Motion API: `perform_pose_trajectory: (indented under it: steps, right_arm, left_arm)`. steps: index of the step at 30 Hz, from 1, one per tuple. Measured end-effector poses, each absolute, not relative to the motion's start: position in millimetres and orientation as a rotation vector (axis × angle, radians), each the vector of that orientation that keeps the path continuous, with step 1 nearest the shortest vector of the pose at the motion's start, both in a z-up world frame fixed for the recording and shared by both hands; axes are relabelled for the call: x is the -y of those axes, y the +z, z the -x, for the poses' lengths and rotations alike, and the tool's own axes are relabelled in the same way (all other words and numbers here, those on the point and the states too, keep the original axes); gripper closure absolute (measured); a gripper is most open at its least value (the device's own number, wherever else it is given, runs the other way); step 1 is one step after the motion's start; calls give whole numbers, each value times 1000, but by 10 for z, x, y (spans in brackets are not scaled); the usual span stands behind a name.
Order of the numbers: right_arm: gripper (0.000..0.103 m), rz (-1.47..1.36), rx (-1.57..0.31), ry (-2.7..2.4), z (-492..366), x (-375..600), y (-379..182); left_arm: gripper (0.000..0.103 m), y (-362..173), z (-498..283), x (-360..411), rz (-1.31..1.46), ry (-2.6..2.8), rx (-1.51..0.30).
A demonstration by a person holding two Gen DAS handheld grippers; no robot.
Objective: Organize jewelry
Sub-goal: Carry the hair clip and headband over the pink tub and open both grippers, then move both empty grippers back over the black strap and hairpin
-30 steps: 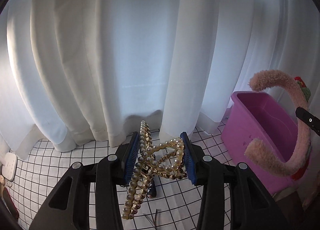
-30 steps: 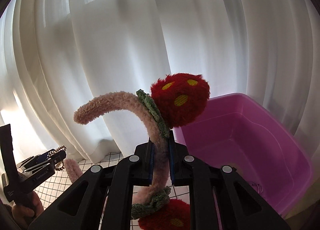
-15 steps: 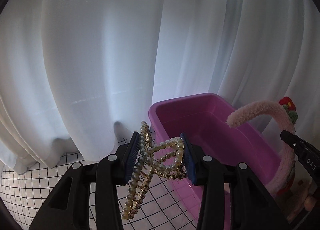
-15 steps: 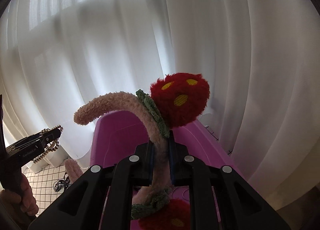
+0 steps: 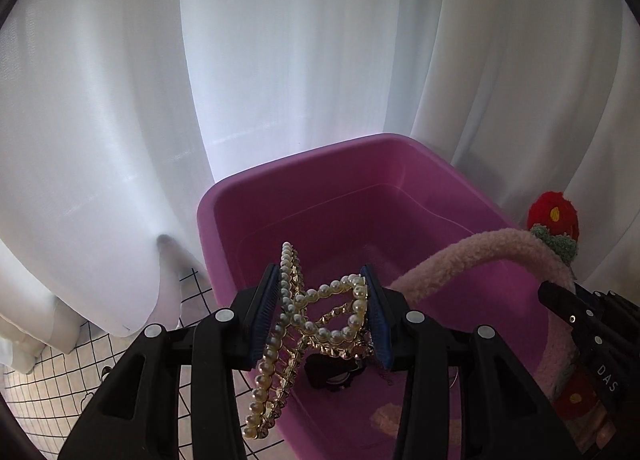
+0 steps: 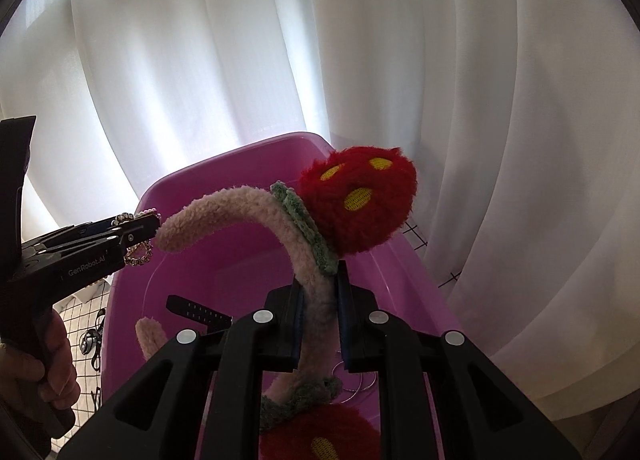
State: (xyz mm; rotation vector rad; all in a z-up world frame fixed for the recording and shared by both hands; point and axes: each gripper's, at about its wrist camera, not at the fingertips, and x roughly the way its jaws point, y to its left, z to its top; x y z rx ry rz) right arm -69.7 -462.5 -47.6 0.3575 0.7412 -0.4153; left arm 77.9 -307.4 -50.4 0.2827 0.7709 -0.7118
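My left gripper [image 5: 322, 320] is shut on a gold pearl hair claw [image 5: 308, 316] and holds it above the near part of the pink plastic bin [image 5: 320, 164]. My right gripper [image 6: 319, 320] is shut on a fuzzy pink headband [image 6: 248, 208] with red strawberry pompoms [image 6: 360, 204], held over the same bin [image 6: 224, 168]. The headband [image 5: 500, 248] and right gripper [image 5: 580, 312] show at the right of the left wrist view. The left gripper [image 6: 136, 232] with the claw shows at the left of the right wrist view.
White curtains [image 5: 280, 60] hang close behind the bin. A dark item [image 5: 328, 376] and thin rings [image 6: 360, 380] lie in the bin. A black-grid white cloth [image 5: 100, 364] covers the table left of the bin, with dark small items [image 6: 90, 340] on it.
Both grippers have moved toward and over the pink bin, which has come from the side to the middle of both views. Both grips are unchanged.
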Motion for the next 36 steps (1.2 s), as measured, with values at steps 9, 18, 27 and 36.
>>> perform_pose_trajectory:
  steps: [9, 18, 27, 36]
  right_arm:
    - [39, -273, -742, -432, 647, 4544, -457]
    - [39, -308, -715, -413, 675, 4521, -365]
    - [39, -345, -682, -326, 796, 4161, -194]
    - [39, -294, -680, -212, 800, 3461, -45]
  left_arm:
    - [11, -399, -791, 3092, -278, -685, -673]
    - [9, -301, -786, 3014, -282, -654, -669]
    - [8, -105, -719, 2518, -215, -631, -650]
    - [6, -129, -759, 1459, -154, -560, -690]
